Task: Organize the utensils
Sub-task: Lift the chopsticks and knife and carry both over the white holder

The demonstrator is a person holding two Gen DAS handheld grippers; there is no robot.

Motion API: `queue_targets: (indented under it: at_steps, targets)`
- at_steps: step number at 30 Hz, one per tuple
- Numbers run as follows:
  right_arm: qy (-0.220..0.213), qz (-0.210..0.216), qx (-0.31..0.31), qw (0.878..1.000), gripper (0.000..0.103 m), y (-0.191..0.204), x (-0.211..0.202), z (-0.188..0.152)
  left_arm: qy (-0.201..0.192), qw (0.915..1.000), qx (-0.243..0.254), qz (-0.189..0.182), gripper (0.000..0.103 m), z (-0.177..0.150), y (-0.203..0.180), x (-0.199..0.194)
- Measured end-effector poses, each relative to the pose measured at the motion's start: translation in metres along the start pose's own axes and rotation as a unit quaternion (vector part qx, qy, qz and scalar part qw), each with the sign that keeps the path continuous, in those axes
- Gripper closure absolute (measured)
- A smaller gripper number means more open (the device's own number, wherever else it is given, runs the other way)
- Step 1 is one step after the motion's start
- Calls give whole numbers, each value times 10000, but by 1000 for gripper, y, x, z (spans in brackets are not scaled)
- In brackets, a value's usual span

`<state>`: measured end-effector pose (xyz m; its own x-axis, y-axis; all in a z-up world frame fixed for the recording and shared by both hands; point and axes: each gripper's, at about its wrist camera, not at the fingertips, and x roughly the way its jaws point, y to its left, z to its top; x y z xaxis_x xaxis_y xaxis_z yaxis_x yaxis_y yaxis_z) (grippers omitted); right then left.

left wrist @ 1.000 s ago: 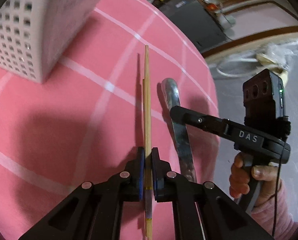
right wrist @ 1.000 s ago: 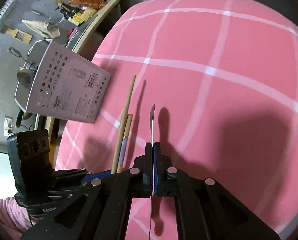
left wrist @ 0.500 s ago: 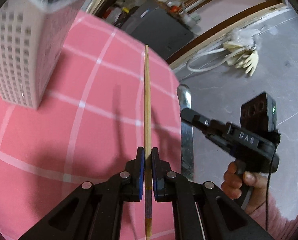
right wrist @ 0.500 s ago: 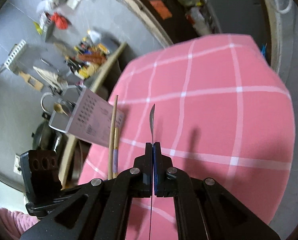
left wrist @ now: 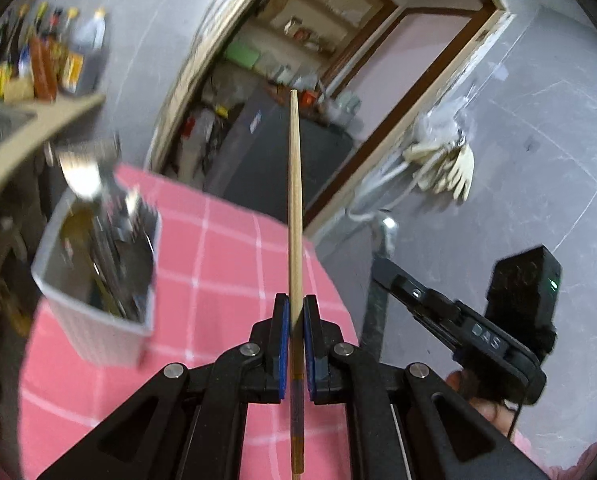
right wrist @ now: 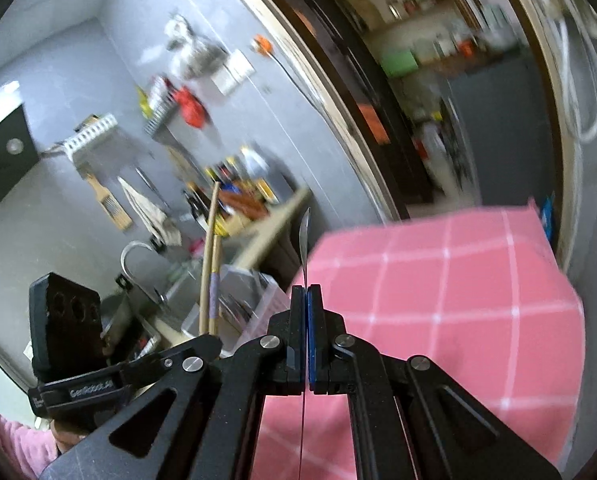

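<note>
Left gripper (left wrist: 295,322) fingers clamp the chopsticks (left wrist: 294,208); right gripper (right wrist: 306,312) fingers clamp the knife (right wrist: 304,236).

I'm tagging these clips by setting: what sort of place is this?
Most likely a home kitchen. Bottles crowd a counter shelf, a faucet curves over a sink, and a white utensil caddy stands on a table with a pink checked cloth.

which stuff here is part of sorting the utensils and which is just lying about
In the job:
- pale wooden chopsticks in left tongs
- flat metal utensil in right tongs
- white perforated plastic utensil holder

Lying about:
- sauce bottles on shelf
- dark grey cabinet
- white cables
</note>
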<state>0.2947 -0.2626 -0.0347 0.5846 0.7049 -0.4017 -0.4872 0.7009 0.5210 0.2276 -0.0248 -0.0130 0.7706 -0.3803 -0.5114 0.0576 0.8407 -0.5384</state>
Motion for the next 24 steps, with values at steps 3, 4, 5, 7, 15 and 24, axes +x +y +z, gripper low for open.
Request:
queue_targets:
  at_steps: [3, 4, 5, 7, 15, 24]
  targets:
    - [-434, 18, -253, 9987, 102, 25, -8, 13, -300, 9993, 193, 115, 96, 21, -1, -16]
    - [-512, 16, -296, 9982, 102, 31, -8, 15, -368, 9989, 249, 145, 96, 25, -3, -19]
    - [-656, 20, -374, 9971, 102, 39, -10, 19, -493, 9980, 351, 199, 96, 33, -4, -24]
    - [-931, 41, -484, 9945, 102, 54, -11, 27, -695, 9960, 503, 264, 96, 45, -2, -35]
    - [-1596, 598, -713, 9828, 102, 109, 7, 50, -1508, 9856, 704, 298, 96, 81, 16, -66]
    - [-1761, 760, -628, 9794, 102, 119, 60, 28, -2178, 9696, 892, 668, 96, 89, 53, -58]
